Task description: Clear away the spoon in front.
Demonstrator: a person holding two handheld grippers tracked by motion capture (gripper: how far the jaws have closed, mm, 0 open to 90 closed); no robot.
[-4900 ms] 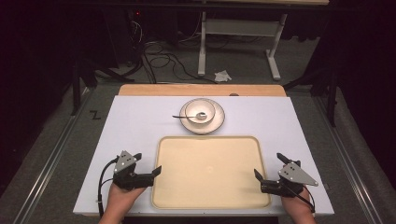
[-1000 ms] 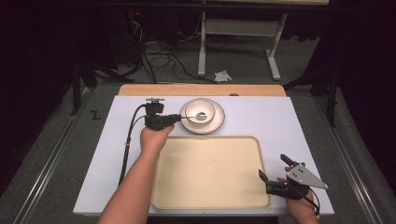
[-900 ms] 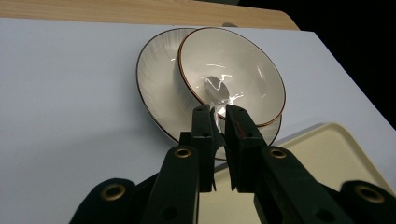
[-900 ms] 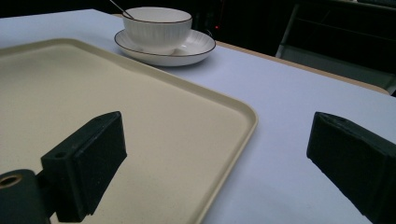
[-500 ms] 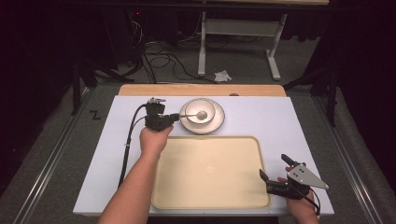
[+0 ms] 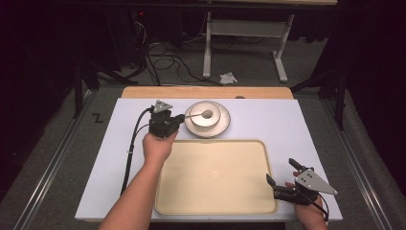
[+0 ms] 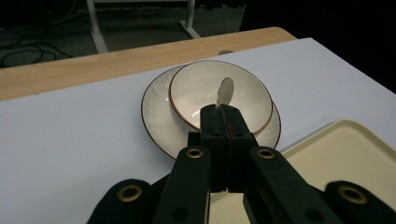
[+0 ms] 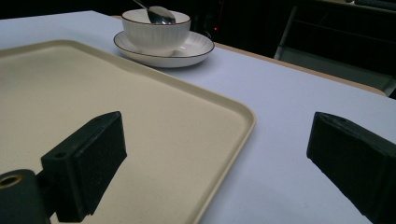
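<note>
Left gripper (image 6: 178,118) now clamped on spoon (image 6: 197,115)

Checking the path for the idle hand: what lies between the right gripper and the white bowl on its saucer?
In the high view, the beige plastic tray spans most of the stretch from the right gripper to the white bowl, then bare white tabletop.

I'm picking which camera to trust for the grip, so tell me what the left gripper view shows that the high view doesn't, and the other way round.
Left gripper view alone: the left claw has its jaws pinched shut on the spoon handle, seen close up. High view alone: the right claw, jaws apart, beside the tray's right edge, the person's forearms, and the floor cables. Both share: the bowl on its saucer, the beige tray and the white table.
</note>
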